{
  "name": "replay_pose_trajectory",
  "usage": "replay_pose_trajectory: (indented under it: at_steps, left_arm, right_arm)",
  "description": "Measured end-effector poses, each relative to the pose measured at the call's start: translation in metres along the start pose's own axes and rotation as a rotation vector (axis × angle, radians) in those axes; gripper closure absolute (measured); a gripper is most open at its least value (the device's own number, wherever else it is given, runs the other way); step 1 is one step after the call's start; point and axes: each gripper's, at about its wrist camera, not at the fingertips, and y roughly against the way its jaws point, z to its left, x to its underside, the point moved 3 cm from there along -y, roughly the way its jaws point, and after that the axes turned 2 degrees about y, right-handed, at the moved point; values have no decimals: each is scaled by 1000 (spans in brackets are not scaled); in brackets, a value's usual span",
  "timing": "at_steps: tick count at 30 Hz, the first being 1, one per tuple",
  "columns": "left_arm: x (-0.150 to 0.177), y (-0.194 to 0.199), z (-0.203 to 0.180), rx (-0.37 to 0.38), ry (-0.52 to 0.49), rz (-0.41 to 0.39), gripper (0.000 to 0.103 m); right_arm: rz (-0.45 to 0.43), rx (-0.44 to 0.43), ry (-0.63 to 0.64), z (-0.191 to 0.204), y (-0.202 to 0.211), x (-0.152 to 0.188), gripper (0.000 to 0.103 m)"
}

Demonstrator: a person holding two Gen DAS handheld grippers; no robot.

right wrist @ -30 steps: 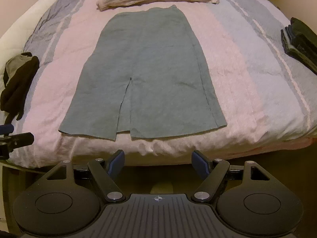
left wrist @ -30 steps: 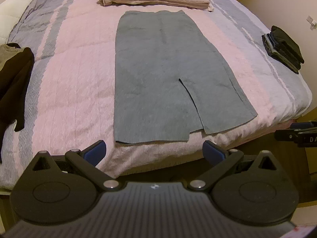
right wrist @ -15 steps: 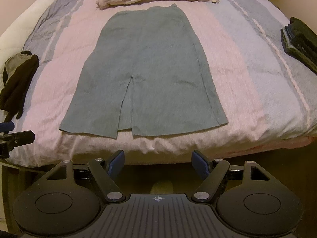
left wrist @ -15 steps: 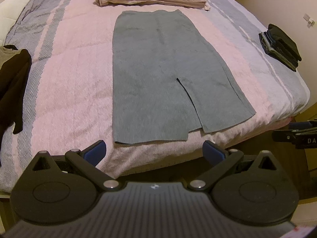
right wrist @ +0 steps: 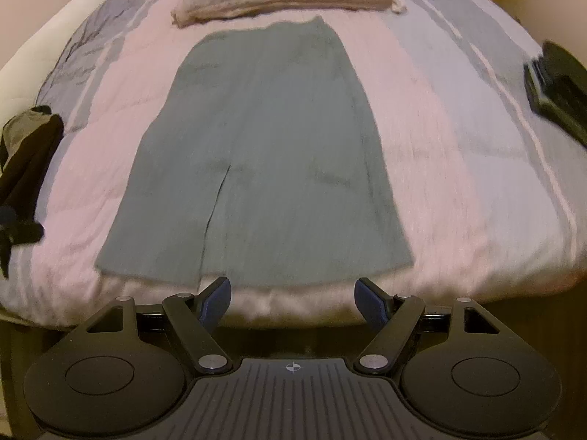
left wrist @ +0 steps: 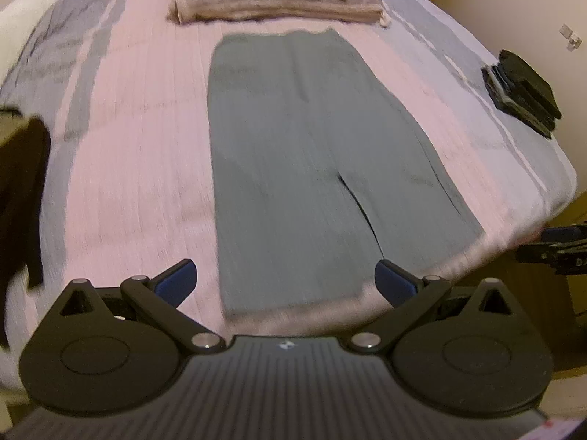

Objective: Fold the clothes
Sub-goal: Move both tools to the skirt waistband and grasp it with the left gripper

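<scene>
A grey-green skirt (left wrist: 301, 168) lies flat on the bed, waist at the far end, its slit hem toward me. The same skirt (right wrist: 264, 168) fills the middle of the right wrist view. My left gripper (left wrist: 286, 282) is open, its blue pads spread over the hem's near left corner. My right gripper (right wrist: 292, 299) is open just short of the hem's right half, at the bed's near edge. Neither holds anything. The right gripper's side (left wrist: 554, 249) shows at the far right of the left wrist view.
The pink and grey striped quilt (left wrist: 139, 146) covers the bed. Pillows (left wrist: 279, 0) lie stacked at the head. A folded dark stack (left wrist: 521, 91) sits on the right edge. A loose black garment (right wrist: 25, 157) lies on the left edge.
Both grippers have moved forward toward the skirt's hem, which now sits close to their pads. Both stay open.
</scene>
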Motion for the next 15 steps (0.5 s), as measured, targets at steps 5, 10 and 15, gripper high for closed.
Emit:
replay_pose_trajectory:
  at_steps: [5,10,15]
  left_arm:
    - [-85,-38,26,-29,-5,-45,2]
    - [-180,-101,47,-46,9,-59,2]
    - [-268,-177,65,-40,22,-59,5]
  right_arm:
    - [-43,-23,82,-31,-35,-89,31]
    - [-56,-65,170,-60,-102,-194,31]
    - [-74,-142,240,-85,-180,-297,31]
